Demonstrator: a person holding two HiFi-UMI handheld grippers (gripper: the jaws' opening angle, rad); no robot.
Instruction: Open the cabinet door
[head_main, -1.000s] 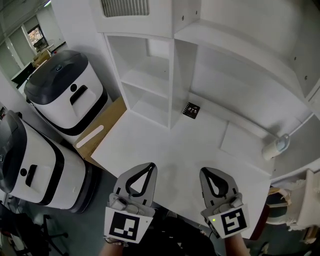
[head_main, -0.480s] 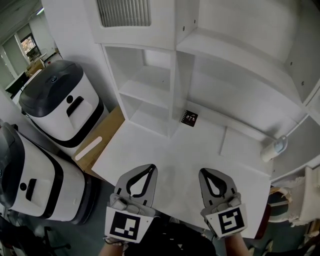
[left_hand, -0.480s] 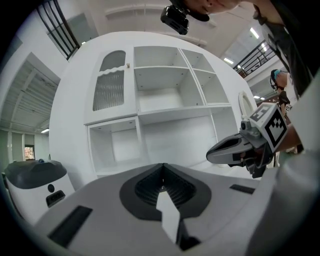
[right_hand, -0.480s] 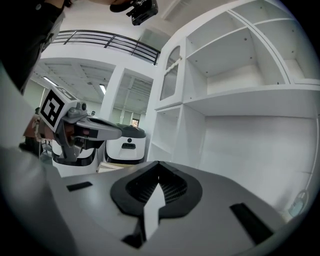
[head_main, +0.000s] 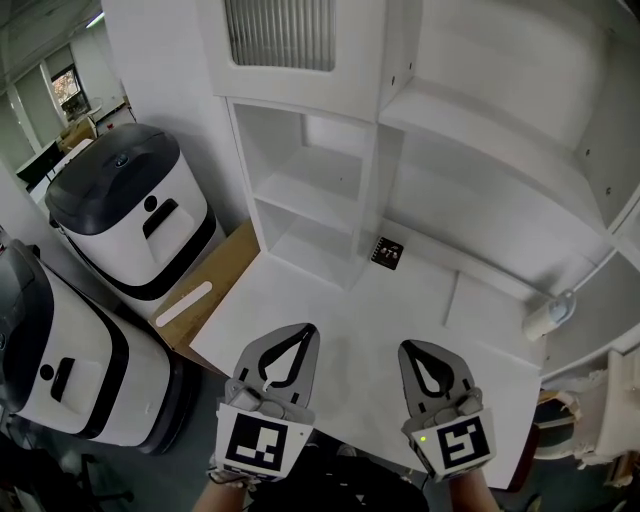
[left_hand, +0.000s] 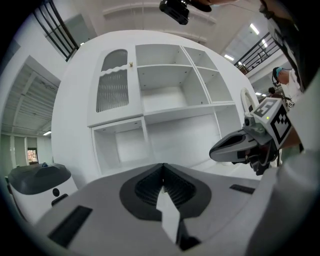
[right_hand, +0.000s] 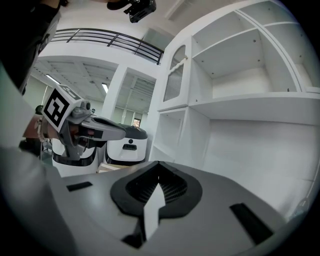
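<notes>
The cabinet door (head_main: 279, 32) is a white door with a ribbed glass panel, closed, at the upper left of the white shelf unit. It also shows in the left gripper view (left_hand: 114, 93), with a small knob (left_hand: 131, 64) on its right edge, and in the right gripper view (right_hand: 176, 74). My left gripper (head_main: 304, 331) and right gripper (head_main: 409, 348) hover side by side over the front edge of the white desk (head_main: 330, 310), well short of the door. Both are shut with nothing between the jaws (left_hand: 162, 165) (right_hand: 159, 163).
Two white machines with black lids (head_main: 132, 198) (head_main: 48, 340) stand at the left, beside a brown board (head_main: 218, 268). A small black card (head_main: 387, 252) lies at the back of the desk, and a white cylinder (head_main: 548, 314) at its right. Open shelves (head_main: 320, 190) sit under the door.
Both grippers have crept a little forward and up toward the shelf unit. The head view has shifted so more of the ribbed door shows. Both jaws stay shut.
</notes>
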